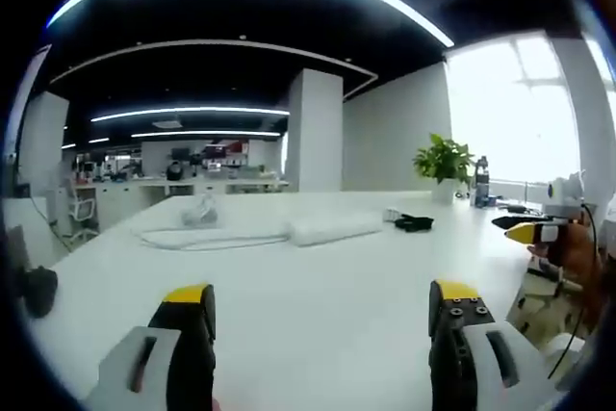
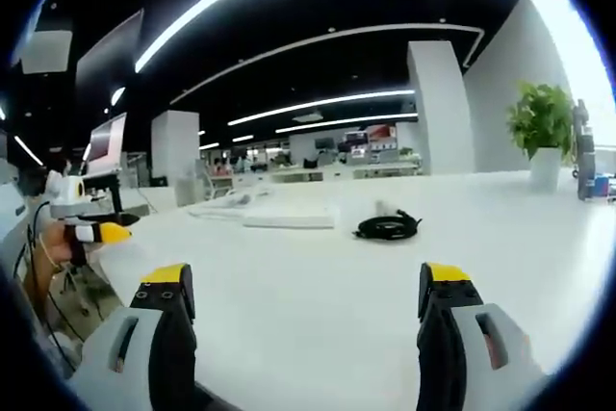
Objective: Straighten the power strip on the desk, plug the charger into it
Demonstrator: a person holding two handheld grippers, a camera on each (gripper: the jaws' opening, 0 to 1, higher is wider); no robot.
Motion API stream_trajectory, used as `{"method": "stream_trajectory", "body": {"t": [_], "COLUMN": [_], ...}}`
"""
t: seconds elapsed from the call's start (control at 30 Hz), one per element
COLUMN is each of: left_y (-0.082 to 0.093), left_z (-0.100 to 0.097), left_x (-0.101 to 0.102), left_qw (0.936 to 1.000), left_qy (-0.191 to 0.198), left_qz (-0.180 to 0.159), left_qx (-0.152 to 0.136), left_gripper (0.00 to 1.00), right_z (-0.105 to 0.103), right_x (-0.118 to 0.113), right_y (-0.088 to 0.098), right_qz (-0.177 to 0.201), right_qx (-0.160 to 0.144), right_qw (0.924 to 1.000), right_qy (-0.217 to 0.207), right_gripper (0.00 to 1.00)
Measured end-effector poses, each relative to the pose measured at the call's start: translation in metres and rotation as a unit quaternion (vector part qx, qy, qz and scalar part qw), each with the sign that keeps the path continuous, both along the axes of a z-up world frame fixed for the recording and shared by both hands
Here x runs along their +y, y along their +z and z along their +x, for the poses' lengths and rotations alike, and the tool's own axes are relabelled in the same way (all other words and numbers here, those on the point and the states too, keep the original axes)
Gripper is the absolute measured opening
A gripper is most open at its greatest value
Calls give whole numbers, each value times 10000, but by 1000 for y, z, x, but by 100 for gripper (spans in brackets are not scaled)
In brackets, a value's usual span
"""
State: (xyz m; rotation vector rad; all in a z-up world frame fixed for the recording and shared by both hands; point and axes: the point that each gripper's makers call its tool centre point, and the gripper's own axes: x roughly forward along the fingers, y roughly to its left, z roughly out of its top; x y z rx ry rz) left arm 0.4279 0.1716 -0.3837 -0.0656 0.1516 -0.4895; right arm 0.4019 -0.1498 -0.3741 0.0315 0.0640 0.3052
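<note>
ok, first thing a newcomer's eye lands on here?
Probably the white power strip with its looped white cable, lying far out on the big white desk in the left gripper view. Next, the black coiled charger cable mid-desk in the right gripper view. Both tools, left and right, are open with nothing between them.

The white power strip [image 1: 332, 227] lies flat on the desk, well ahead of the left gripper; the charger [image 2: 387, 225], with coiled black cable, rests ahead of the right gripper.
</note>
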Motion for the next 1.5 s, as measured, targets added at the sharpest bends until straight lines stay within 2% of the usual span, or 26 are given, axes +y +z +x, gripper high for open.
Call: {"method": "stream_trajectory", "body": {"t": [0.3,0.4,0.5,0.83,1.0,1.13,1.27,1.37,1.5], "left_y": [-5,-6,-6,-12,-7,-1,3,7,17], "left_z": [3,6,8,13,19,24,29,33,38], "left_x": [-5,-7,-9,-9,-7,-4,-7,-11,-18], "left_qw": [9999,9999,9996,9997,9998,9998,9994,9994,9987], "left_qy": [-79,-98,-152,-165,-100,-91,-263,-330,-495], "left_qz": [93,-103,-253,-179,-175,-136,-219,-96,17], "left_qx": [-1,-7,11,84,-27,-140,-80,-34,-149], "left_gripper": [92,92,92,92,92,92,93,93,94], "right_z": [3,6,8,12,16,19,26,30,39], "right_x": [-2,-2,-5,-4,-1,1,1,2,0], "right_y": [-1,-1,-3,-5,-2,0,4,10,19], "right_qz": [-2,6,-189,-228,-128,-198,-191,-113,-47], "right_qx": [-42,-72,-38,-25,-97,-131,-135,-158,-265], "right_qw": [10000,9999,9998,9995,9994,9989,9988,9984,9982], "right_qy": [1,79,78,197,304,401,442,523,538], "right_gripper": [96,96,96,96,95,95,95,95,95]}}
